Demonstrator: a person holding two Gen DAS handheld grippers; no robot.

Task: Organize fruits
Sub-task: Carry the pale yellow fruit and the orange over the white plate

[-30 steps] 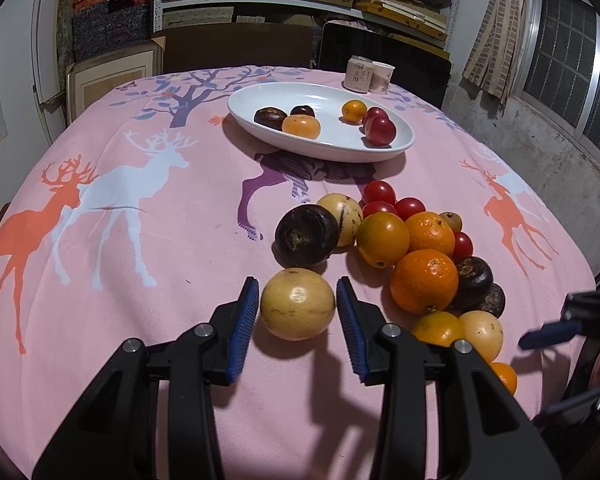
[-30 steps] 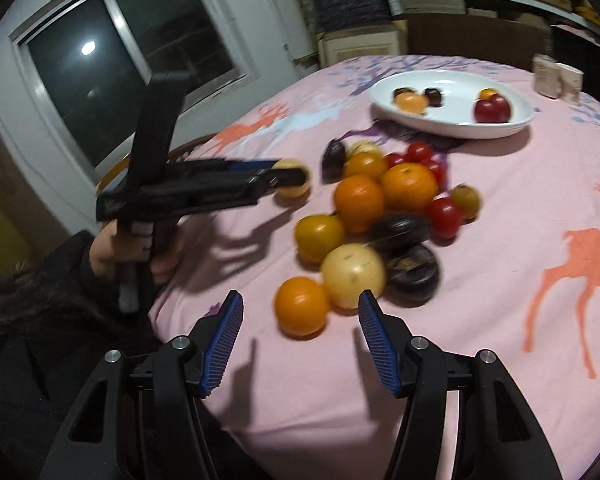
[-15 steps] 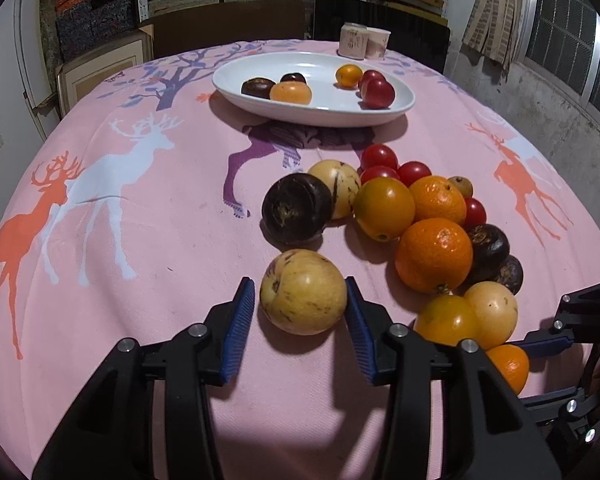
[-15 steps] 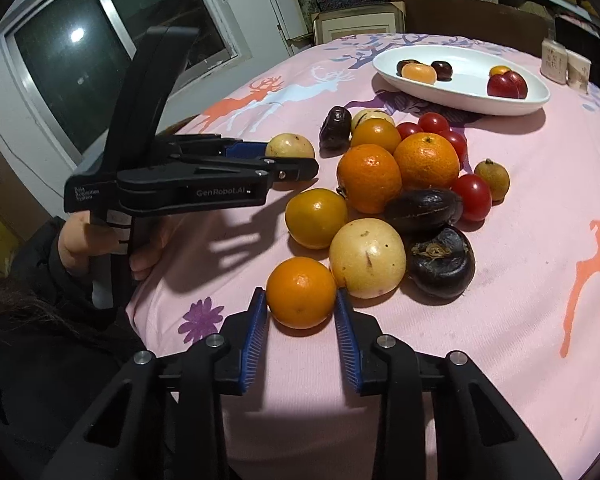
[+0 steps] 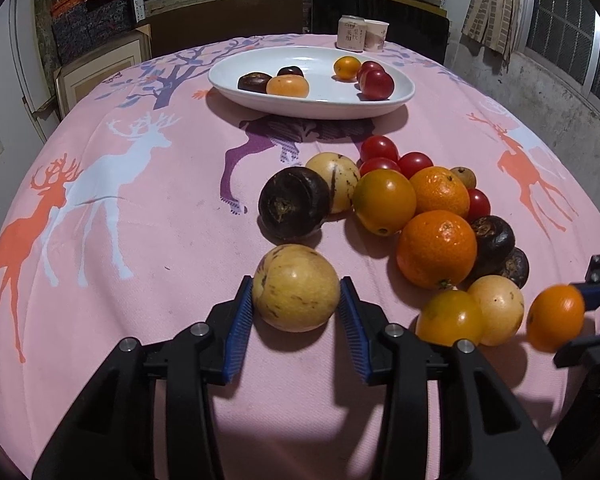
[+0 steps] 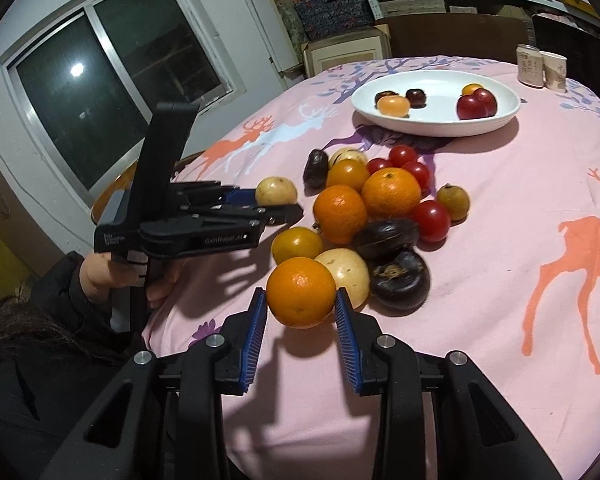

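The left claw (image 5: 296,300) pinches a pale yellow fruit (image 5: 296,287) at the near edge of the worktop (image 5: 140,240), its blue pads touching both sides. The right claw (image 6: 301,312) pinches a small orange (image 6: 301,291) lifted just off the cloth beside the fruit pile (image 6: 380,208). The white plate (image 5: 320,108) sits toward the far edge, holding a few fruits.
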